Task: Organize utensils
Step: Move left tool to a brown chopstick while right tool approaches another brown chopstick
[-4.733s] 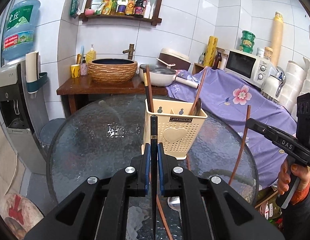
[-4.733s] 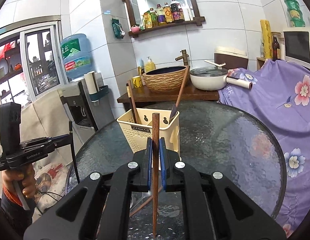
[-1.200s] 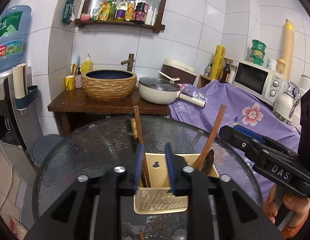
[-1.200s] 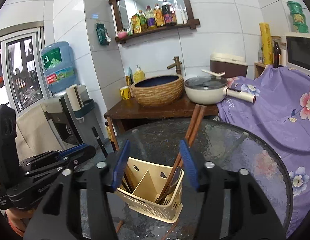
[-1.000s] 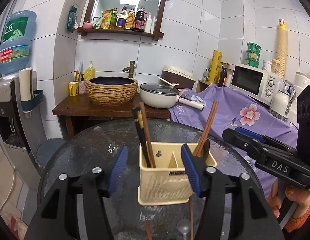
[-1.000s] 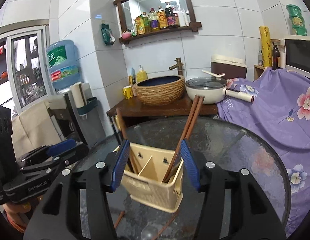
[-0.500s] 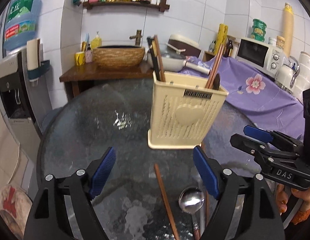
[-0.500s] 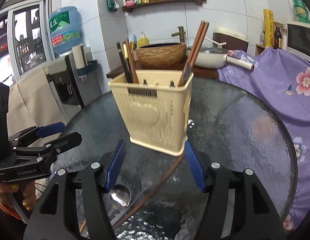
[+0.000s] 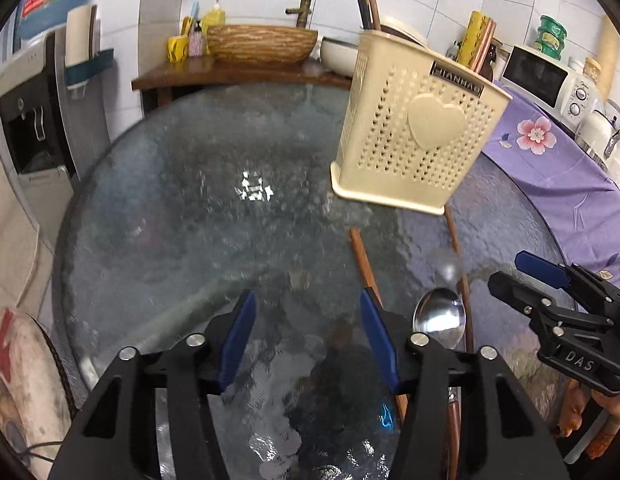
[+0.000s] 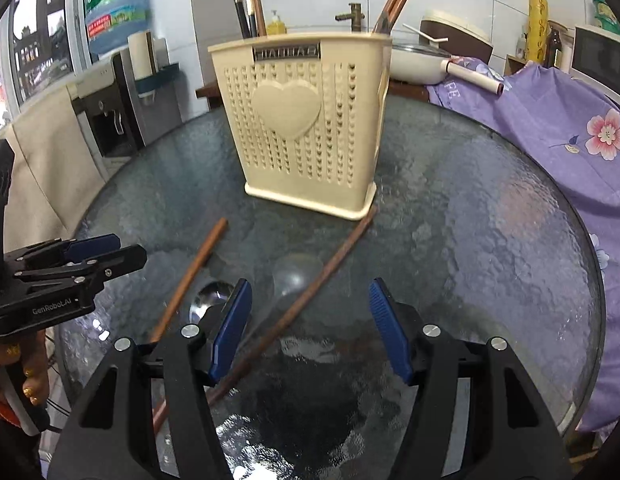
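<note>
Jaws wide and empty on my left gripper (image 9: 306,336) and right gripper (image 10: 310,326); loose chopstick (image 10: 306,292) (thin, stiff, probably slippery), best pinched mid-shaft.

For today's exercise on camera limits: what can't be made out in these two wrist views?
- Spoon handle, left wrist view: hidden behind the left hand-held gripper.
- Lower chopstick ends, both views: hidden inside the cream utensil holder.
- Holder's nameplate, right wrist view: too blurred to read.
- Longer loose chopstick: near end hidden under the right hand-held gripper.
</note>
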The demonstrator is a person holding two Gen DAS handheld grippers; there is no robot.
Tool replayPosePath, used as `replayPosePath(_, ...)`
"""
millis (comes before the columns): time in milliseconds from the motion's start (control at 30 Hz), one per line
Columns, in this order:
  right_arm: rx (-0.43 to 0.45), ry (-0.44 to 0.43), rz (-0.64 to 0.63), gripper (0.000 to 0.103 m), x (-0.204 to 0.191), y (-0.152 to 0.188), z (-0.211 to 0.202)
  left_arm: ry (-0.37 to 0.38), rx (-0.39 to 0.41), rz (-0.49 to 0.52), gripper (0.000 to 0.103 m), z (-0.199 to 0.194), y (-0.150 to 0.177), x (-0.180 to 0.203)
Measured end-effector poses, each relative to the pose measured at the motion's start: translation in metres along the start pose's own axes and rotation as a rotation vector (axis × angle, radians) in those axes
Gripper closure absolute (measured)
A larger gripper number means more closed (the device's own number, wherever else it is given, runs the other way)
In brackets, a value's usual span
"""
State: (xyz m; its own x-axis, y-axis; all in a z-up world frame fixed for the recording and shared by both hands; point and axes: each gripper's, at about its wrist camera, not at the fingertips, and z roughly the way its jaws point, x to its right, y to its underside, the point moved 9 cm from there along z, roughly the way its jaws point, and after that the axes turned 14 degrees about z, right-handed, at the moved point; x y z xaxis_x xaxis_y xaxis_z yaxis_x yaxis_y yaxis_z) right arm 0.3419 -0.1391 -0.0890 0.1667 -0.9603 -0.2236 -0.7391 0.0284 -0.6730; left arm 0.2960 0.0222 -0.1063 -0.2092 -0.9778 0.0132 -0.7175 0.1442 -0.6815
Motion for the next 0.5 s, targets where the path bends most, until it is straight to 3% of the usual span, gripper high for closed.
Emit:
replayPosePath(167,-0.028,0.031,0.016,0.042,0.002,0.004,0.011,0.017,-0.009,0.013,0.058,0.004,-0.001,0.01)
replayPosePath(300,-0.013,0.046,0.076,0.042,0.01,-0.015,0.019,0.021,-0.013,0.04,0.063,0.01,-0.006,0.02)
replayPosePath(500,-0.042,0.08,0.164,0.053,0.03,-0.042,0.041,0.022,-0.035,0.047,0.068,0.022,-0.013,0.025)
